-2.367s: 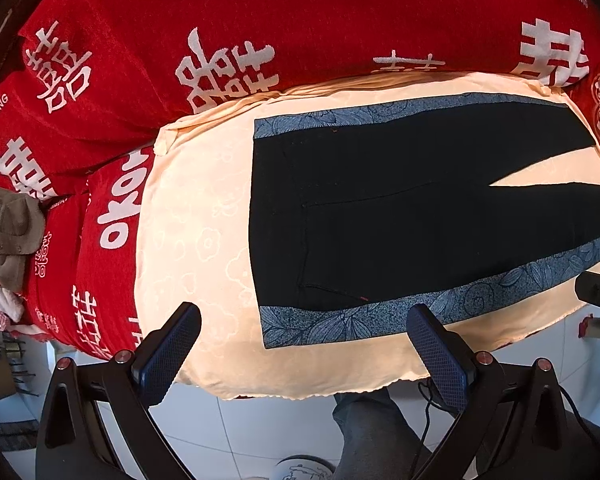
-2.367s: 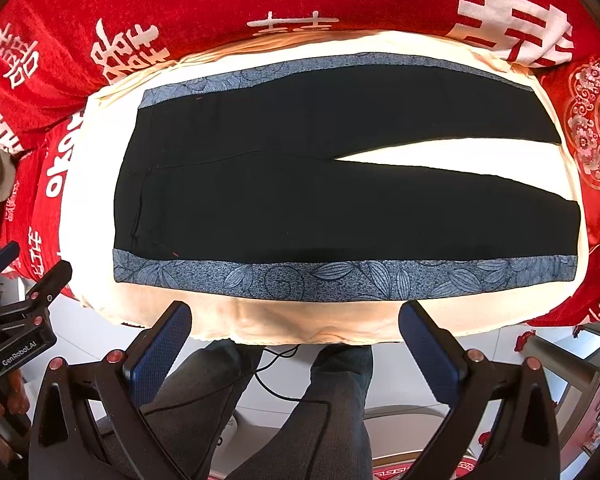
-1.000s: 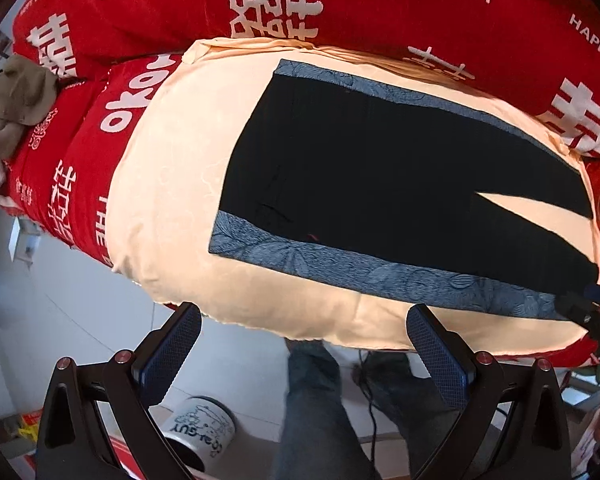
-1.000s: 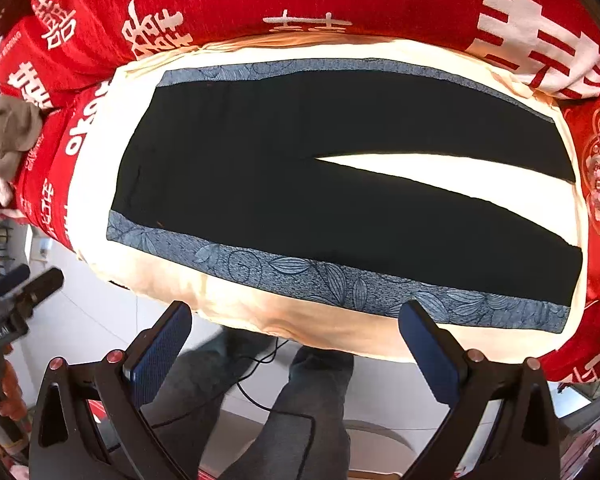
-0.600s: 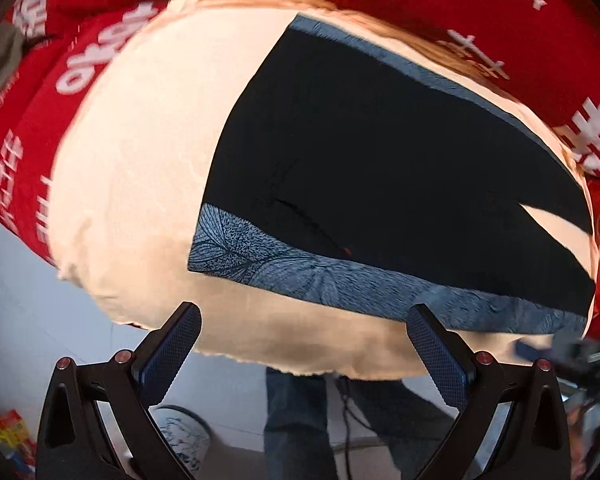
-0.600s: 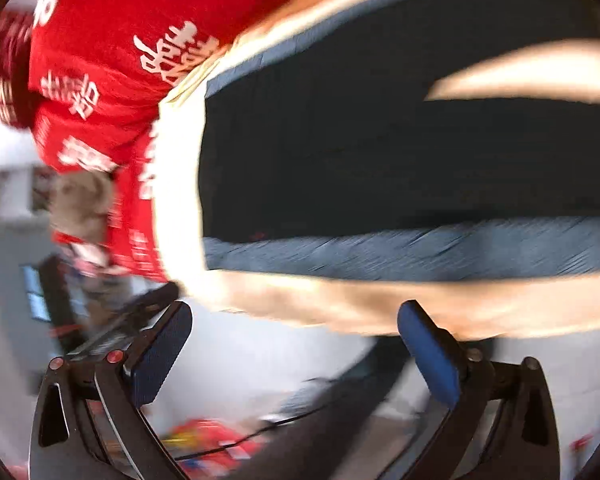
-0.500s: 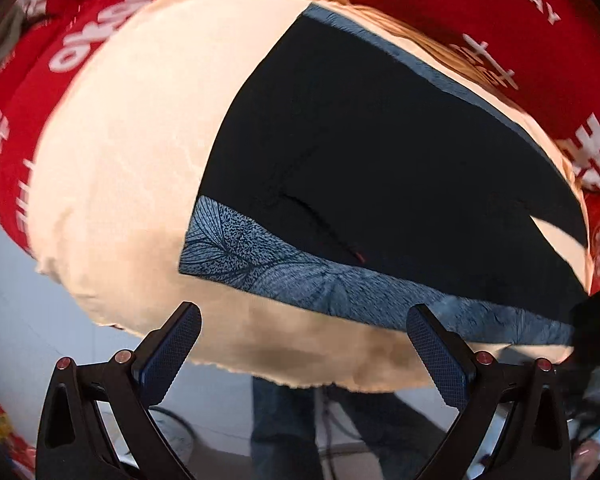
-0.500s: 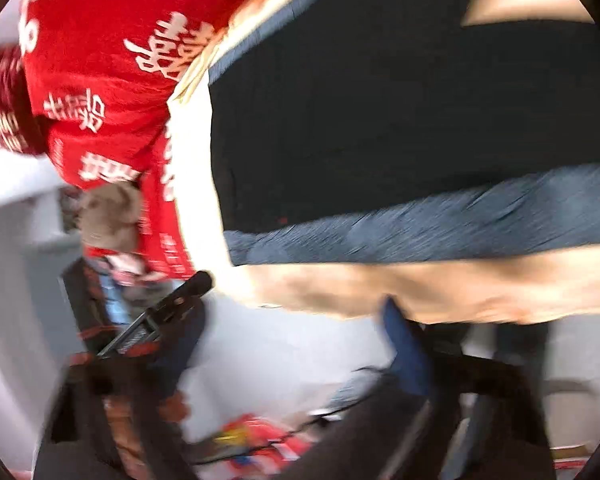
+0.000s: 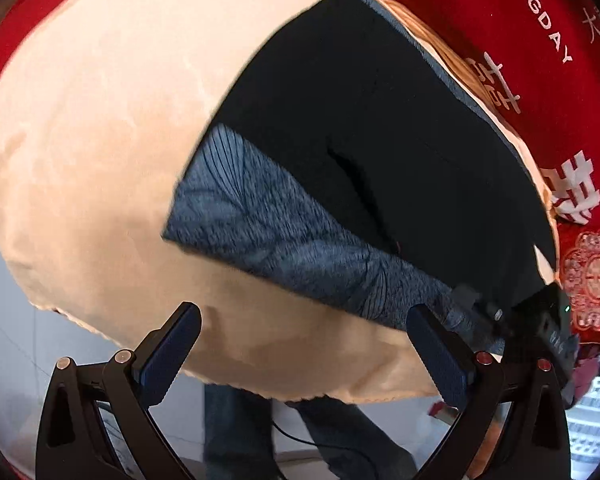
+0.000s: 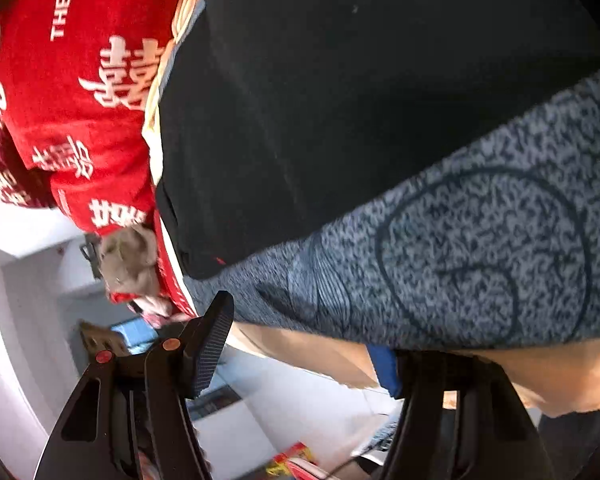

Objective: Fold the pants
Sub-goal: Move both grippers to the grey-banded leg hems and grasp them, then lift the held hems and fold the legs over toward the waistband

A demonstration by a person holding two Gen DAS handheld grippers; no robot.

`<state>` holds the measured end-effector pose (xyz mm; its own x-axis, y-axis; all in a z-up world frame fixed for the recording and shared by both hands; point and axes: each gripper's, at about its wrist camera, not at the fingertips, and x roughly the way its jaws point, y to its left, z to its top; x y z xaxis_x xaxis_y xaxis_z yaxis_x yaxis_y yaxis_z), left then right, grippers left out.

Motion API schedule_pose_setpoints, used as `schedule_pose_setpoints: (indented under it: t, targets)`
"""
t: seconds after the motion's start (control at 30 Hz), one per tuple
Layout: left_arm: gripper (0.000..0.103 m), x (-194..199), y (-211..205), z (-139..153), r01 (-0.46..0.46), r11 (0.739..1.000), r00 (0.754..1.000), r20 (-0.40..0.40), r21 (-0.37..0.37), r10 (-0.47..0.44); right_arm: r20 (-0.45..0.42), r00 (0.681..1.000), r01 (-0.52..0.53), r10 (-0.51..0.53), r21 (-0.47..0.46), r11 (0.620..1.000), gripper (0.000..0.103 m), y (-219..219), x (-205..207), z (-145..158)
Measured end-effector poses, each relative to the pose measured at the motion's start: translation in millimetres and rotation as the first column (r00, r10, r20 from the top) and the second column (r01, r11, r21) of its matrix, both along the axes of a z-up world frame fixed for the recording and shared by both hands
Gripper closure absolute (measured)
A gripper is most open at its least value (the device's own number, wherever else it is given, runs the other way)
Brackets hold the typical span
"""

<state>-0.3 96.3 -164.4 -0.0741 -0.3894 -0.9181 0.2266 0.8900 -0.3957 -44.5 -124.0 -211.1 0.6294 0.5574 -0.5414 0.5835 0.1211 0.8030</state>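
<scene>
Black pants (image 9: pixel 380 128) with a blue-grey leaf-patterned side stripe (image 9: pixel 284 252) lie flat on a cream cushion (image 9: pixel 100 140). My left gripper (image 9: pixel 304 350) is open and empty, just short of the cushion's near edge by the waist corner. My right gripper (image 10: pixel 300 344) is open and tilted, close against the near edge of the pants (image 10: pixel 340 100), with the patterned stripe (image 10: pixel 480 252) right above its fingers. The right gripper also shows in the left wrist view (image 9: pixel 512 320), over the stripe further along the leg.
A red blanket with white lettering (image 9: pixel 520 20) covers the surface behind the cushion. A grey-brown cloth (image 10: pixel 130 260) lies at the blanket's far end. The person's legs (image 9: pixel 236 428) and white floor (image 10: pixel 280 400) are below the cushion's edge.
Both grippers have moved in close to the near edge of the pants. The right gripper has tilted and dropped to the patterned stripe. Both stay open.
</scene>
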Motion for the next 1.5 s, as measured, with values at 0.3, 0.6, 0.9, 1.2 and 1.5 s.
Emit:
schedule_pose_setpoints:
  t: [0.3,0.6,0.9,1.2,1.5]
  targets:
    - [0.000,28,-23,6,-0.212,0.942,0.976,-0.095,-0.259,0.194,0.186,0.981,-0.040,0.046,-0.036,0.999,0.052,-15,14,68]
    - [0.036,40,-42,-5,-0.097,0.984,0.995,-0.051,-0.152,0.090,0.072,0.995,-0.065,0.071,-0.082,0.995,0.052,-26,-30,49]
    - [0.036,39,-50,-6,-0.012,0.993,0.999,-0.039,-0.117,0.007,-0.001,0.967,0.256,-0.256,0.019,0.967,0.052,-69,-142,14]
    - [0.069,45,-55,1,-0.046,0.995,0.998,-0.052,-0.085,0.042,-0.037,0.916,0.402,-0.400,0.070,0.913,0.097,-82,-153,21]
    - [0.069,87,-104,92,-0.067,0.986,0.991,0.103,-0.151,0.084,0.086,0.991,0.118,-0.106,-0.151,0.982,0.097,-164,-82,137]
